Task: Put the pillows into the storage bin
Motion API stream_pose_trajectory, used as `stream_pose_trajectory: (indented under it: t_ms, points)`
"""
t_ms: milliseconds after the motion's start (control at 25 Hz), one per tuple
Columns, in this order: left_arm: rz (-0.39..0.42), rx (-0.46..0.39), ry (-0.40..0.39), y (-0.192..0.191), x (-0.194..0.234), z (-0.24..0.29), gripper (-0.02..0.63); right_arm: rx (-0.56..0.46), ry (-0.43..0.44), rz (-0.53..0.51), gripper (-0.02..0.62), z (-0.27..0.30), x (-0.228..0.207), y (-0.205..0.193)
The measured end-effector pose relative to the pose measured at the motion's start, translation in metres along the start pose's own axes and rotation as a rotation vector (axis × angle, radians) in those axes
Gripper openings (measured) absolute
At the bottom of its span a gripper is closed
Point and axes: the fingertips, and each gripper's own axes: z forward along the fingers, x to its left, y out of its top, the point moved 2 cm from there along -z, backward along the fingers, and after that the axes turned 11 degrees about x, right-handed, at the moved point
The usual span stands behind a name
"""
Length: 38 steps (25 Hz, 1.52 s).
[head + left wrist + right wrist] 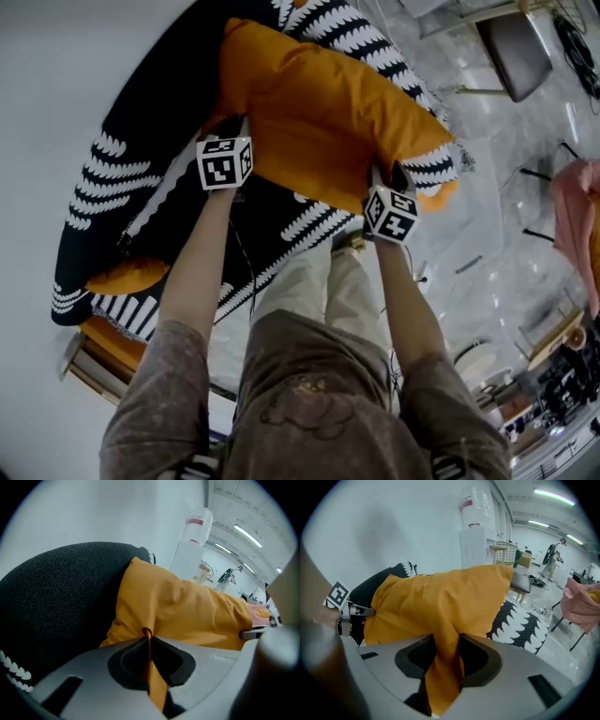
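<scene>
A big orange pillow lies on a black seat covered by a black-and-white patterned throw. My left gripper holds the pillow's near left edge. In the left gripper view its jaws are shut on a thin fold of the orange cover, with the pillow bulging beyond. My right gripper holds the near right edge. Its jaws are shut on a thicker bunch of the fabric below the pillow.
A second orange pillow lies lower left on the throw, with an orange cushion below it. A chair and pink cloth stand at the right on the pale floor. A water dispenser stands behind the seat by the wall.
</scene>
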Motion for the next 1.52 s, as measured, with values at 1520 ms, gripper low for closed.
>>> stream_pose_trajectory:
  t_ms: [1520]
  points:
    - [0.684, 0.001, -0.451, -0.156, -0.713, -0.241, 0.009, -0.365, -0.286, 0.606, 0.037, -0.525, -0.477, -0.338]
